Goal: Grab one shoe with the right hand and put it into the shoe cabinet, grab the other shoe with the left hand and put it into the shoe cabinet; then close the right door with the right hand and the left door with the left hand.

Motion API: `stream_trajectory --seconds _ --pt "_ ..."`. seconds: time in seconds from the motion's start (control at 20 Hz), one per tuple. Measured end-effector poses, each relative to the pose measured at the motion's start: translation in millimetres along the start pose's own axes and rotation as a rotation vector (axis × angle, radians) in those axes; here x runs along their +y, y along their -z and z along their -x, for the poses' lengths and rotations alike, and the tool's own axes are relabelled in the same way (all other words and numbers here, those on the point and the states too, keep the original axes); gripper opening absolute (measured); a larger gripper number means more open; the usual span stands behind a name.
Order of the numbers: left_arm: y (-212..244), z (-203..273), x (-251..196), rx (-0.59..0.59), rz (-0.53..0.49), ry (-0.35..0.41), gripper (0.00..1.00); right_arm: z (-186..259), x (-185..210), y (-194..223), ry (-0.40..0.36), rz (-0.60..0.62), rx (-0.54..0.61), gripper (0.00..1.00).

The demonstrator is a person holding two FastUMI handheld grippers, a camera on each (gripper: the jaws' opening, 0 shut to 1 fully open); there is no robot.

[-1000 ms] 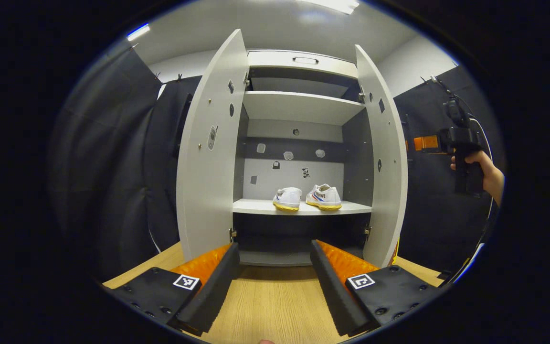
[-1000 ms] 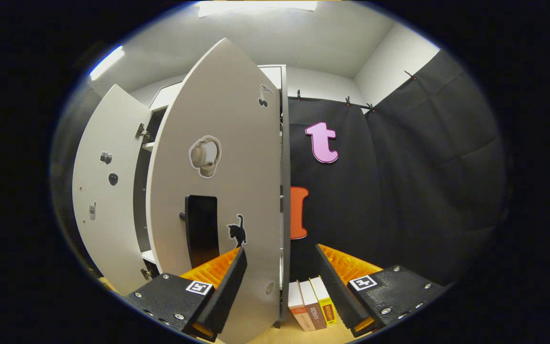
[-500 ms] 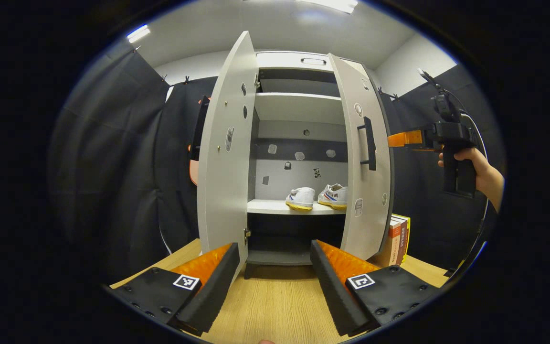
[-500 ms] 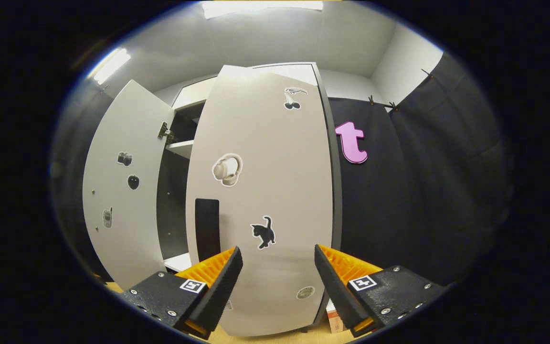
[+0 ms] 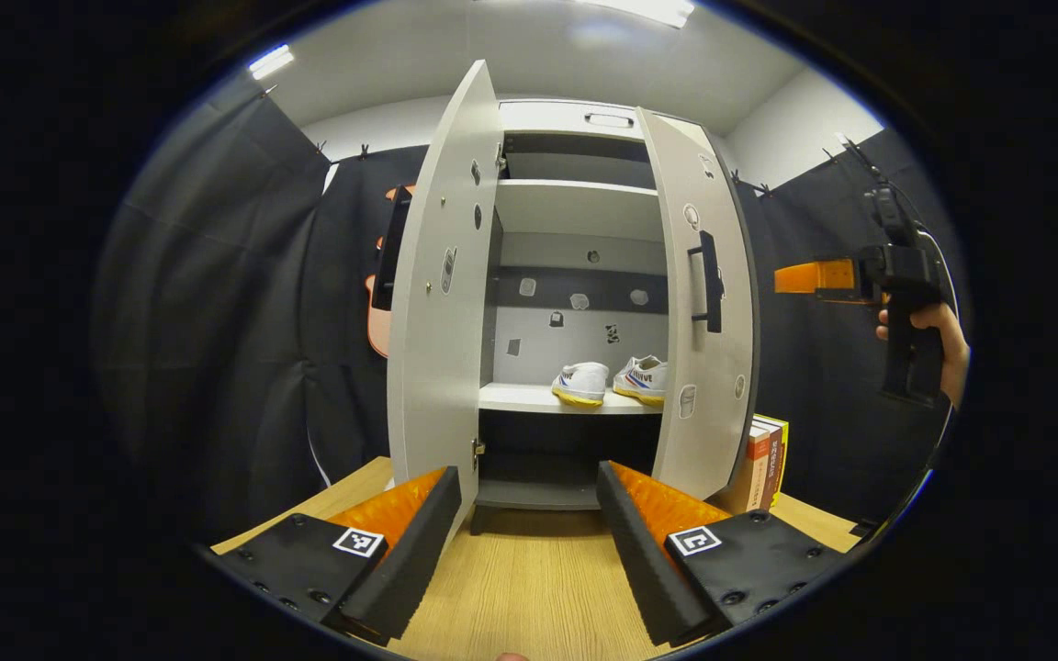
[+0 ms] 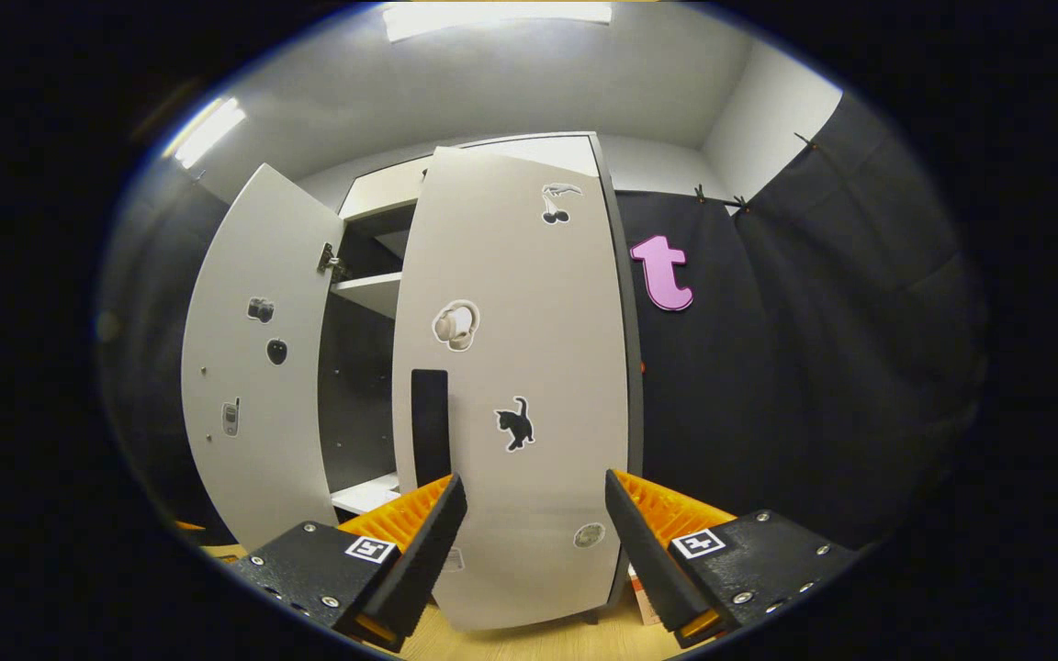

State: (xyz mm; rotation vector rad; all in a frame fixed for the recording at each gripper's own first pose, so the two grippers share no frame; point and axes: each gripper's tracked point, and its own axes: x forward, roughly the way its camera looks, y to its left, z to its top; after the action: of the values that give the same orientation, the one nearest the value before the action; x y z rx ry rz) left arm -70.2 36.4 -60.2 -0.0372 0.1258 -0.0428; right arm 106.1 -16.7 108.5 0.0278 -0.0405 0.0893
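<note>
Shoes: both shoes [image 5: 612,381] sit side by side on the cabinet's middle shelf [image 5: 529,399].
Right door [image 6: 520,395]: partly swung in, straight ahead of the right gripper [image 6: 534,542], apart from it.
Left door [image 5: 437,303]: wide open, ahead-left of the left gripper [image 5: 529,542], which is nearer.
Jaws: both spread, empty.

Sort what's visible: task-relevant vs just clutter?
Job:
shoes on the shelf
right door, partly shut
left door, open
left gripper
right gripper

Lying about:
books beside the cabinet
</note>
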Motion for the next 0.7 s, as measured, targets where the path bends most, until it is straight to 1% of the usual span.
stream_trajectory --seconds 0.2,0.25,0.3,0.35,0.4,0.55,0.6,0.65,0.7 --pt "-3.0 -2.8 -7.9 -0.004 0.001 0.014 0.97 37.2 -1.3 22.6 0.035 -0.024 0.005 0.93" --pt "-3.8 -4.0 -10.5 -0.005 0.001 0.019 0.94 44.7 -4.7 28.9 0.059 -0.018 -0.001 0.93" --pt "-4.9 -4.4 -13.8 -0.005 0.002 0.023 0.99 52.6 -9.1 36.7 0.081 -0.013 -0.001 0.94" --pt "-6.0 -4.6 -16.7 -0.005 0.003 0.027 0.99 61.6 -11.6 43.6 0.097 -0.016 -0.001 0.94" --pt "-7.2 -5.2 -18.2 -0.007 0.006 0.031 0.97 68.9 -12.2 49.9 0.108 -0.026 0.001 0.93" --pt "-10.3 -4.4 -23.7 -0.012 0.008 0.038 0.99 89.5 -15.6 75.1 0.121 -0.081 0.041 0.93" --pt "-12.0 -4.8 -24.1 -0.014 0.007 0.038 0.99 95.4 -18.1 82.0 0.128 -0.092 0.046 0.97" --pt "-13.5 -3.9 -24.9 -0.017 0.008 0.038 0.99 101.7 -21.2 88.8 0.136 -0.098 0.047 0.93" --pt "-14.1 -3.1 -26.2 -0.018 0.013 0.042 0.97 107.3 -23.1 95.7 0.141 -0.104 0.054 0.93"
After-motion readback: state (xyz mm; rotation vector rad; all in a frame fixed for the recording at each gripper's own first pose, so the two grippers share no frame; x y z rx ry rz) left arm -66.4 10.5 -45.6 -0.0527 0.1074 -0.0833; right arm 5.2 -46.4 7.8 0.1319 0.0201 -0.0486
